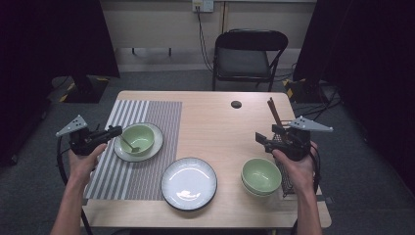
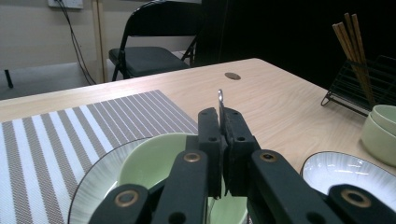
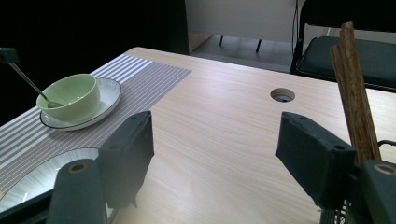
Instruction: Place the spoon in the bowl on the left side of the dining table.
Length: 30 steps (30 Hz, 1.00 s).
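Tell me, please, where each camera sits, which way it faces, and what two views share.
High view: above the person's side, looking forward and down on the table; both forearms, left gripper, right gripper.
Left gripper view: rides the left gripper, jaws shut on the spoon, facing across the table toward the chair.
Right gripper view: rides the open right gripper, facing the striped placemat.
Shared: the green bowl on its plate.

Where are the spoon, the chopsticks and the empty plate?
spoon [image 3: 29, 82], right gripper view, on its handle.
chopsticks [image 2: 353, 46], left gripper view, on the shafts.
empty plate [image 1: 189, 183], high view, on its middle.
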Available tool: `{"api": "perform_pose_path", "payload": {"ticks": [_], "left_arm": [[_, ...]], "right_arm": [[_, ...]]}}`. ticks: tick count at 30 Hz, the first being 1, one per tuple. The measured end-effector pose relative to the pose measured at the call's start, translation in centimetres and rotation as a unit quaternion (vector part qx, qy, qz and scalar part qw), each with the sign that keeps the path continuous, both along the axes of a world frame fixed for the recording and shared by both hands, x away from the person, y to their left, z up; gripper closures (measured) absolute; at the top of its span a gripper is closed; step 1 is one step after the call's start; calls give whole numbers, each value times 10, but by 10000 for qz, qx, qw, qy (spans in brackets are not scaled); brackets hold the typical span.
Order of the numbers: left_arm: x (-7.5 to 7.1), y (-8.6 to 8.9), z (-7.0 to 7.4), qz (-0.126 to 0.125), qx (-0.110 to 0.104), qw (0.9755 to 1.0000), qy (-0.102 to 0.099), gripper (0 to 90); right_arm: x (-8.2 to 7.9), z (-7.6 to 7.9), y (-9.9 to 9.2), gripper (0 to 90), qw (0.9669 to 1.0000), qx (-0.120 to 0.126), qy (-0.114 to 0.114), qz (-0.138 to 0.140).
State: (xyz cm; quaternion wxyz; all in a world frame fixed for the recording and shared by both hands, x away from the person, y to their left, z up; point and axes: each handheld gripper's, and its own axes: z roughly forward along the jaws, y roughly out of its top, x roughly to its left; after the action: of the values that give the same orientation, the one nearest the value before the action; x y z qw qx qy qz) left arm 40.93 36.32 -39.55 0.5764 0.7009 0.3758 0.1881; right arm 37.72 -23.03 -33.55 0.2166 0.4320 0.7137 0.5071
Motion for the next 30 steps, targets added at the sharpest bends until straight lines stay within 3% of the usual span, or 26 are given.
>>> {"api": "perform_pose_path", "payload": {"ticks": [18, 24, 30], "left_arm": [[4, 10, -1, 315, -173, 9994, 5, 784], [6, 7, 1, 326, -26, 9995, 4, 768], [3, 2, 3, 77, -250, 9996, 127, 761]], "right_arm": [[3, -3, 3, 254, 9999, -45, 94, 39], [2, -3, 5, 254, 9999, -67, 90, 78], [2, -2, 4, 253, 9999, -107, 79, 102]]}}
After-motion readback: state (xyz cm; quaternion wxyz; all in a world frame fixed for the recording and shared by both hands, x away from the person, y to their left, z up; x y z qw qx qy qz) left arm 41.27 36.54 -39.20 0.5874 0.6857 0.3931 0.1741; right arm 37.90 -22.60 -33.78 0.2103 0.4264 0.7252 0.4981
